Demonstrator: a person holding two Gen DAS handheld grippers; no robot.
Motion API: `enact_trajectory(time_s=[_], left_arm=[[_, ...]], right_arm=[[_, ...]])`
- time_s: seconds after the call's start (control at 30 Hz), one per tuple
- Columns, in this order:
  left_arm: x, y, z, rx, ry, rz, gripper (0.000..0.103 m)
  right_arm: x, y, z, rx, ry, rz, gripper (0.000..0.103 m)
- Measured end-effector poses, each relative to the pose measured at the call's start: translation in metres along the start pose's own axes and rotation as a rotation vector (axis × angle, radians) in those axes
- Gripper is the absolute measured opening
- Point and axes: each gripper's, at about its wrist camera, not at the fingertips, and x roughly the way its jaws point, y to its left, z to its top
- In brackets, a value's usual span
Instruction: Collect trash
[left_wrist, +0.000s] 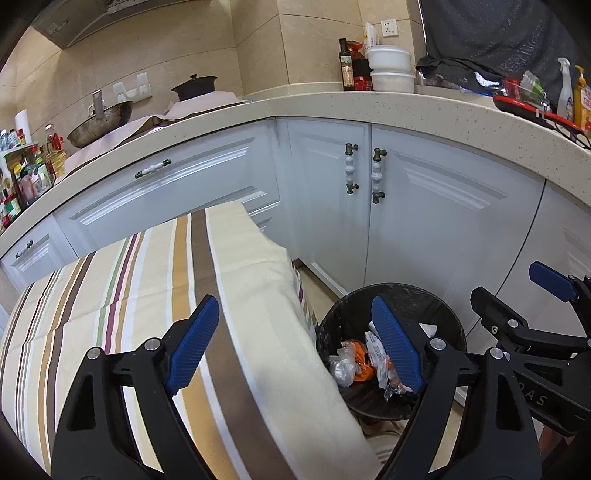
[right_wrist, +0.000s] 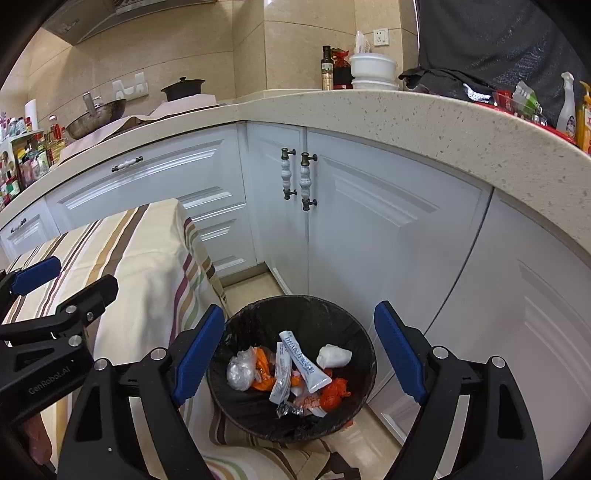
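A black bin (right_wrist: 332, 314) with a dark liner stands on the floor beside the striped table (right_wrist: 147, 251). Inside it lie a white tube (right_wrist: 301, 360), a crumpled white wad (right_wrist: 334, 356), clear plastic (right_wrist: 240, 373) and orange wrappers (right_wrist: 334, 397). My right gripper (right_wrist: 299, 354) hangs above the bin, open, with nothing between its blue pads. My left gripper (left_wrist: 295, 347) is open too, empty, over the table's edge (left_wrist: 258, 295), with the bin (left_wrist: 436, 299) behind its right finger. Each gripper shows at the edge of the other's view.
White cabinet doors (right_wrist: 369, 229) with ornate handles (right_wrist: 304, 181) stand right behind the bin. A speckled countertop (right_wrist: 406, 114) runs above, bearing bowls, bottles (right_wrist: 327, 68), a wok (right_wrist: 96, 118) and a red tray. Beige floor tiles (right_wrist: 251, 291) show between table and cabinets.
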Motion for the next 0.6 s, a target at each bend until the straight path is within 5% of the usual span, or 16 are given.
enact_trajectory(time_s=[0.6], left_arm=[[-0.077,0.037,-0.030,-0.054,-0.108,-0.036,0.091]], right_arm=[[-0.068,0.034,-0.022,-0.072,-0.063,-0.018,0.084]])
